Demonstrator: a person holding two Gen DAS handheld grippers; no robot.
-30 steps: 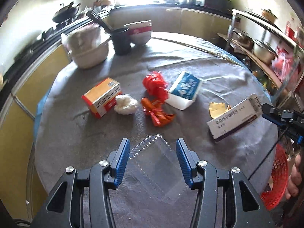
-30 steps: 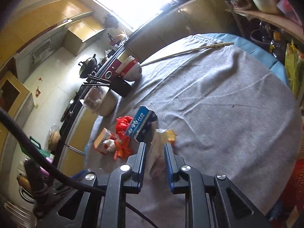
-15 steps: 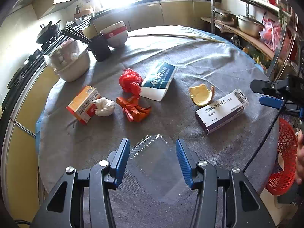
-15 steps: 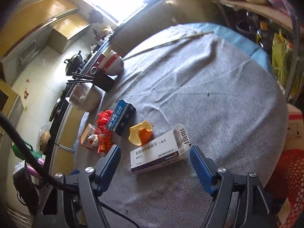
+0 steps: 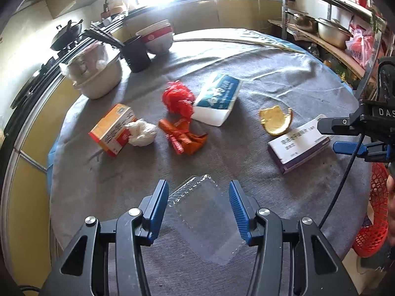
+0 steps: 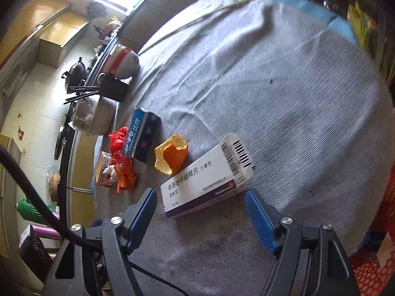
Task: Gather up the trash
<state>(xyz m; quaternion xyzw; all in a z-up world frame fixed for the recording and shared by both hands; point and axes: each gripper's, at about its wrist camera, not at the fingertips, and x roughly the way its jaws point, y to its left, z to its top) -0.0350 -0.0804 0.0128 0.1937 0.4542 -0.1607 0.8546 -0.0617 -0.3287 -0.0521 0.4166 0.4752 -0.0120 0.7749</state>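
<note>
Now the left hand-held gripper (image 5: 198, 209) hangs over the near edge of the round, grey-clothed bench (image 5: 259, 74), its blue pads on either side of a clear plastic tray (image 5: 205, 219); the tray seems pinched between them, its ridged corner sticking out ahead of the fingertips. The right hand-held gripper (image 6: 201, 218) stands released — its jaws have just been opening — and the white-and-purple medicine box (image 6: 209, 180) lies flat on the cloth ahead of the spread fingers, touched by neither pad, near the right edge of the bench. Just beyond the box sits a curl of orange peel (image 5: 276, 120), close to it but apart. Toward the middle of the bench lie a blue-and-white tissue pack (image 5: 217, 98), with a crumpled red plastic bag (image 5: 177, 98) touching its left side, and an orange wrapper (image 5: 184, 139) just nearer than the bag. Further left, an orange-and-white carton (image 5: 112, 129) rests with a white crumpled tissue (image 5: 142, 133) against it. Along the far left edge stand a metal bowl (image 5: 98, 81) covered in film, a black cup (image 5: 137, 55) holding chopsticks, and a stack of red-and-white bowls (image 5: 156, 35). Beside the right edge, below the bench, a red mesh basket (image 5: 372, 224) shows — the person's hand (image 5: 390, 197) is partly visible at the frame's edge next to it.
</note>
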